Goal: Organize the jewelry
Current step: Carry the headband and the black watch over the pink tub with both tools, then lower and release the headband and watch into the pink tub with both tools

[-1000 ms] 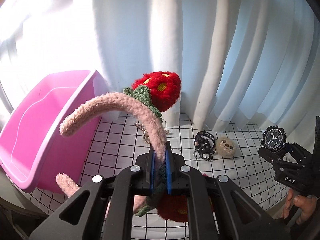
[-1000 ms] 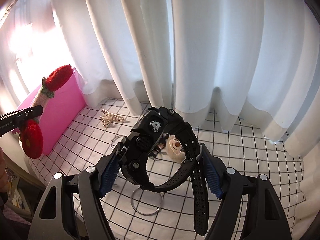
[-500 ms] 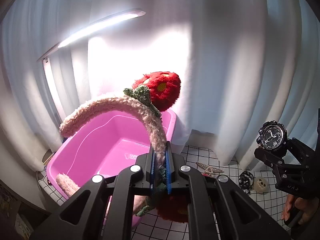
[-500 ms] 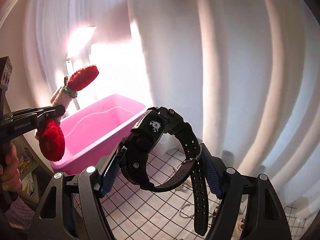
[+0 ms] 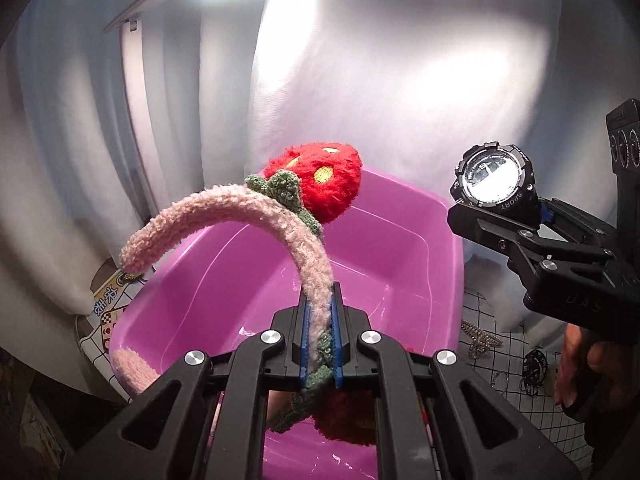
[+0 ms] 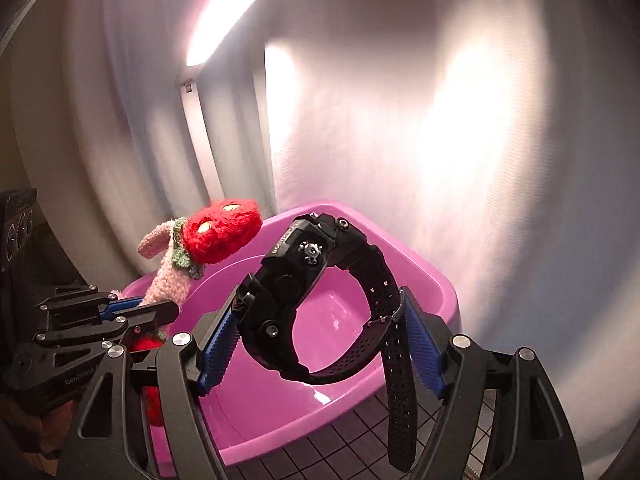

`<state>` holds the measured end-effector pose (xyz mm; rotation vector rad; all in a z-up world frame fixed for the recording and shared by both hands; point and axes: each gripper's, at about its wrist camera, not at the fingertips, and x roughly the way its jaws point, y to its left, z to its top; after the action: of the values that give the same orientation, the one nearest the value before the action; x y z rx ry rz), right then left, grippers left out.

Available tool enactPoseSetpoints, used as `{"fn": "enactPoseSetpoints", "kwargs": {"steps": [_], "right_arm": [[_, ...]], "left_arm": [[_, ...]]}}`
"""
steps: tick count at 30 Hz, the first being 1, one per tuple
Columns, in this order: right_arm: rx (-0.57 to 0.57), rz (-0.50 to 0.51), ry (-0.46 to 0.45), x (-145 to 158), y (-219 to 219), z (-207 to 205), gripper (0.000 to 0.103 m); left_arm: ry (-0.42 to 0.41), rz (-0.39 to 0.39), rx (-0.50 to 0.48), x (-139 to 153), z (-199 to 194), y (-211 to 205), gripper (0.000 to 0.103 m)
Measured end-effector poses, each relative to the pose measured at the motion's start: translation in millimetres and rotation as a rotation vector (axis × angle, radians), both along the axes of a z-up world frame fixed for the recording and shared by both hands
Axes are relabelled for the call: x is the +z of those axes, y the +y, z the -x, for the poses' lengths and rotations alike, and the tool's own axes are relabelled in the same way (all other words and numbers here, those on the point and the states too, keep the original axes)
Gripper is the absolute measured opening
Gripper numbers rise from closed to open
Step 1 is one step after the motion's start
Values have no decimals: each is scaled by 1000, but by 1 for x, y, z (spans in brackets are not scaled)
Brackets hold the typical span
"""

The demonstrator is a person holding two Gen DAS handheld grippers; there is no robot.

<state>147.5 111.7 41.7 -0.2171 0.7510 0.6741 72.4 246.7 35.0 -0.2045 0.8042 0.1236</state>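
Note:
My left gripper is shut on a fluffy pink headband with red strawberry puffs, held over the pink plastic tub. My right gripper is shut on a black sport watch, held above the tub's near rim. In the left wrist view the right gripper and watch hang at the right, beside the tub. In the right wrist view the left gripper and headband are at the left, over the tub's left side.
A white curtain hangs behind the tub. On the black-gridded white tablecloth right of the tub lie a gold chain piece and a dark bracelet. A patterned object lies left of the tub.
Both grippers have swung left from the tablecloth toward the tub and come closer to it. The tub now fills the middle of both views. Both keep their hold.

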Motion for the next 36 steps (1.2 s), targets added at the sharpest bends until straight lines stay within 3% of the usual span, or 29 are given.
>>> {"fn": "enactPoseSetpoints", "kwargs": {"steps": [7, 18, 29, 36], "right_arm": [[37, 89, 127, -35, 53, -46, 72], [-21, 248, 358, -86, 73, -92, 72], [-61, 376, 493, -114, 107, -124, 72], [-97, 407, 539, -120, 116, -140, 72]], "left_arm": [[85, 75, 32, -27, -30, 18, 9], [232, 114, 88, -57, -64, 21, 10], [374, 200, 147, -83, -83, 31, 14], [409, 244, 170, -91, -82, 32, 17]]}}
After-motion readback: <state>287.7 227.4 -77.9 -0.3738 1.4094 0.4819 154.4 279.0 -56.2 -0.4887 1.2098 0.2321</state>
